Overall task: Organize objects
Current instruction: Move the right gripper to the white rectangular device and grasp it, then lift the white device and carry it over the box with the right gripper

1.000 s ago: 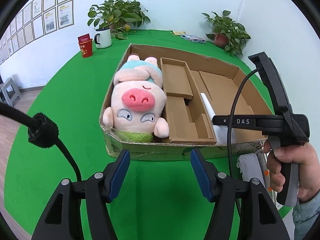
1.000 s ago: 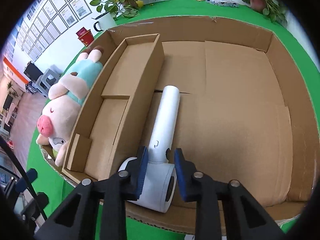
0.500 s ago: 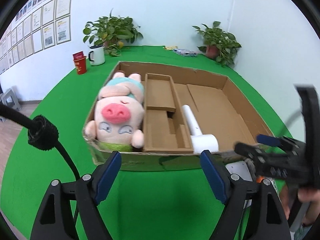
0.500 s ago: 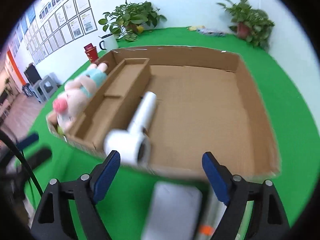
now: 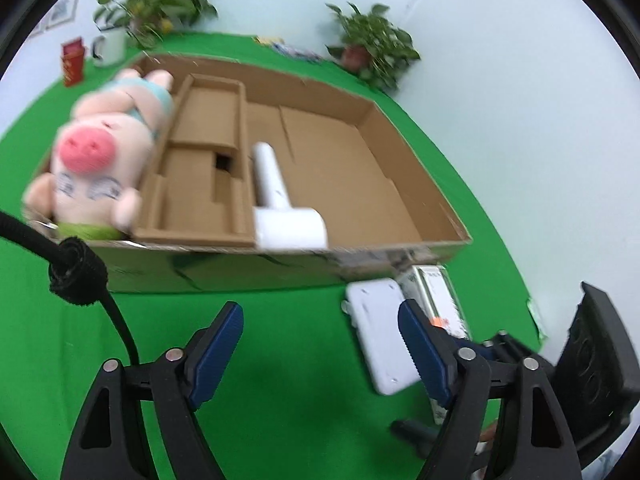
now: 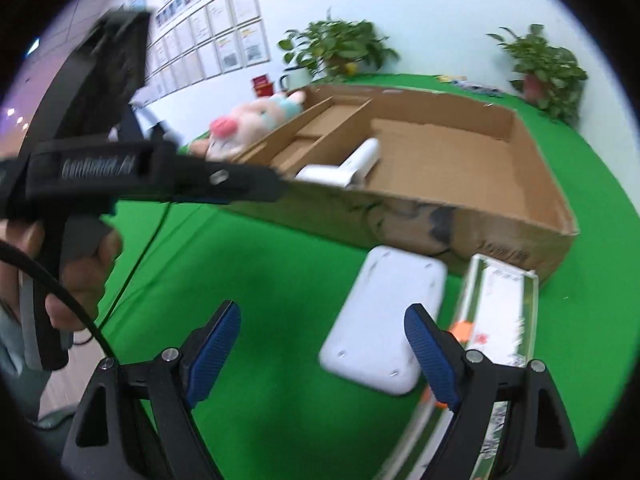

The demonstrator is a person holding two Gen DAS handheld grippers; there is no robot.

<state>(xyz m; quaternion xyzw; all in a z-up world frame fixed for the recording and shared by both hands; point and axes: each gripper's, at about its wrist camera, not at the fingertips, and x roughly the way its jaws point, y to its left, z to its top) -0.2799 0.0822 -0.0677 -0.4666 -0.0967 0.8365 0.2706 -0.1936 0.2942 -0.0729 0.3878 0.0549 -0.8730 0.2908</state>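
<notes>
A shallow cardboard box (image 5: 404, 160) (image 6: 516, 220) lies on the green table. A pink plush pig (image 5: 104, 152) (image 6: 248, 118) lies in its left compartment. A white hair dryer (image 5: 280, 208) (image 6: 344, 164) lies in the wide right compartment by the front wall. In front of the box lie a flat white device (image 5: 378, 344) (image 6: 384, 316) and a long clear-lidded packet (image 5: 436, 300) (image 6: 492, 332). My left gripper (image 5: 320, 348) is open and empty over the green cloth. My right gripper (image 6: 324, 344) is open and empty, above the white device.
Two potted plants (image 5: 160, 0) (image 5: 372, 48), a white mug (image 5: 110, 46) and a red cup (image 5: 74, 64) stand at the table's far edge. A cardboard insert (image 5: 200, 168) divides the box. The left hand-held gripper body (image 6: 100, 168) fills the left of the right wrist view.
My right gripper let go of the hair dryer, opened wide and drew back out of the box to above the white device. My left gripper shifted right and stays open.
</notes>
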